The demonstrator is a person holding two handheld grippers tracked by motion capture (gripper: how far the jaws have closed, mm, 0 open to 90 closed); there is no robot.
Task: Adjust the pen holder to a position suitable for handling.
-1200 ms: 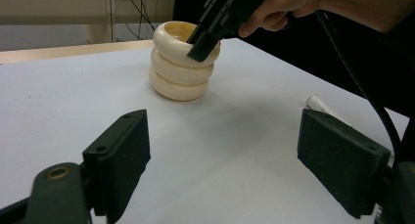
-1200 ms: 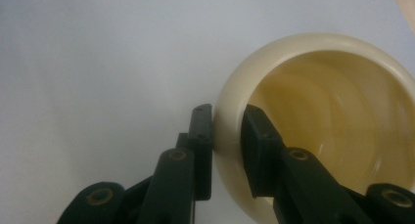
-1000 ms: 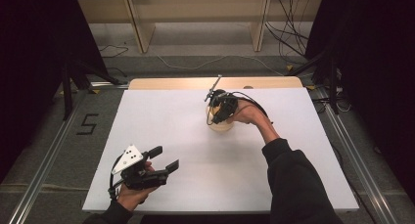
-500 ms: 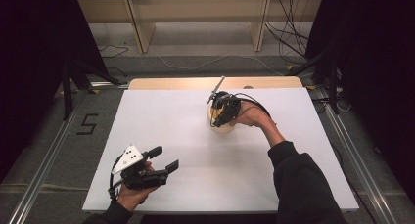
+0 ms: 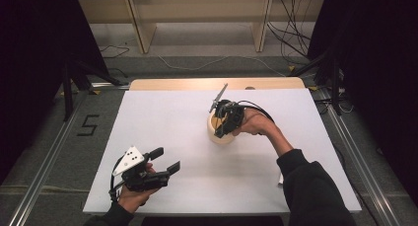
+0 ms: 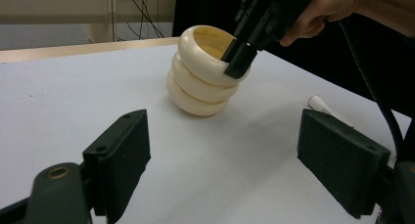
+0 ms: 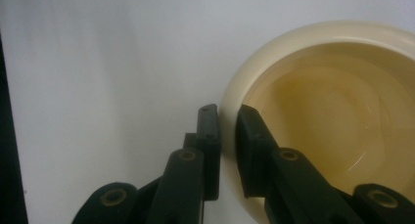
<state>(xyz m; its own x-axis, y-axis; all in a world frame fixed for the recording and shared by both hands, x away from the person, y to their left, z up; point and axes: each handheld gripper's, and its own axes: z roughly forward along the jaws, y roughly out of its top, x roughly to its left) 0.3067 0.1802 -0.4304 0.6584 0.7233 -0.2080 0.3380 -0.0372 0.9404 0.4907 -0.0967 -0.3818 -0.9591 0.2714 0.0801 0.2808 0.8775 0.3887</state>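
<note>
White tabletop [image 5: 162, 117] on wooden board [image 5: 197, 83]. Grey floor [image 5: 54, 152], taped "5" [image 5: 87, 125]. Wooden shelf frame [image 5: 197, 18] behind, loose cables [image 5: 291, 38], dark surroundings.

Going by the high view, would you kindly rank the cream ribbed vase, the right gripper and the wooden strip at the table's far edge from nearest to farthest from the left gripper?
Measured from the left gripper, at the table's near left:
1. Cream ribbed vase, mid-table, up and to the right.
2. Right gripper, clamped on the vase's rim from its right side; barely behind the vase, almost too close to separate.
3. Wooden strip, along the far edge.
</note>
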